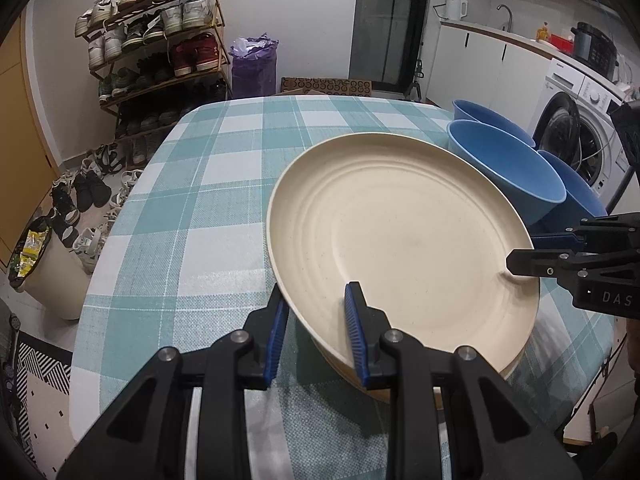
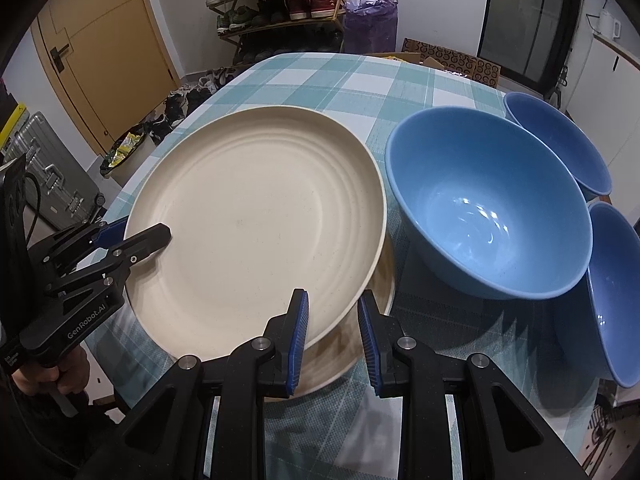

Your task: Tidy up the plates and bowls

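matt speckled cream plate [image 2: 256, 208], glossy smooth blue bowl [image 2: 488, 208], woven checked cloth tablecloth [image 1: 208, 208]

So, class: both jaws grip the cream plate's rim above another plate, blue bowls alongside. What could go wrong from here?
1. The cream plate is pinched only at its rim by the left gripper and right gripper; it might slip.
2. It sits tilted over the lower plate and could land off-centre.
3. Swinging it sideways might knock the nearest blue bowl.

A round cream plate [image 2: 256, 216] with faint concentric ridges is seen on a teal-and-white checked tablecloth [image 1: 224, 184]. Three glossy blue bowls [image 2: 488, 208] are shown beside it. Black gripper fingers [image 1: 276, 332] are faced with blue ribbed pads.
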A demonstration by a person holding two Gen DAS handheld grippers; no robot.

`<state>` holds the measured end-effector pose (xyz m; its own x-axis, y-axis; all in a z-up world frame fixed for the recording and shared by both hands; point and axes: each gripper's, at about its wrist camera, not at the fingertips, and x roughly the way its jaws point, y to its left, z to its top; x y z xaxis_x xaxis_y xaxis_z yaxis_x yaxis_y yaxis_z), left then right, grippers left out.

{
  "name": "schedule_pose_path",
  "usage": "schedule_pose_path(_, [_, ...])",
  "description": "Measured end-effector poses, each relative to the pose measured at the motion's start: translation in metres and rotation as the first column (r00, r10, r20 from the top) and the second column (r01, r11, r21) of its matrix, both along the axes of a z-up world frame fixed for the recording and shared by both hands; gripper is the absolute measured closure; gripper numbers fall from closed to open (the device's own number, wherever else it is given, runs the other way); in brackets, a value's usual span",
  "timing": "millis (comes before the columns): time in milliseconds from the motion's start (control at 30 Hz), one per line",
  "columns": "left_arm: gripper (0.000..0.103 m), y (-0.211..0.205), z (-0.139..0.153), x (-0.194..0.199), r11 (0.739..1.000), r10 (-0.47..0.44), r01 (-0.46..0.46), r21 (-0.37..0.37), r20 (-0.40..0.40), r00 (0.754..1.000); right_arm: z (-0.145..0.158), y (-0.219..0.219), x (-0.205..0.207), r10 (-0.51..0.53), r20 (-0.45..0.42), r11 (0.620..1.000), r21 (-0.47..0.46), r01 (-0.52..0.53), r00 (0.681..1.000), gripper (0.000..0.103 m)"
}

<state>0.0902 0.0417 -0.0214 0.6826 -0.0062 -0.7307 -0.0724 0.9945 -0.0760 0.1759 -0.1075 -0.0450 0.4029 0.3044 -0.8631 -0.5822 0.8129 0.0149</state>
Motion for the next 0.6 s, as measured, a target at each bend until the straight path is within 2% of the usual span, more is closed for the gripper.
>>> schedule_pose_path(600, [0.076,-0.009,-0.008,0.000,1.000,-0.023,0.023,0.018,-0.029,0.999,-0.011,-0.007,-0.003,-0.005,-0.029,0.999,-0.032,0.004,1.000,0.077])
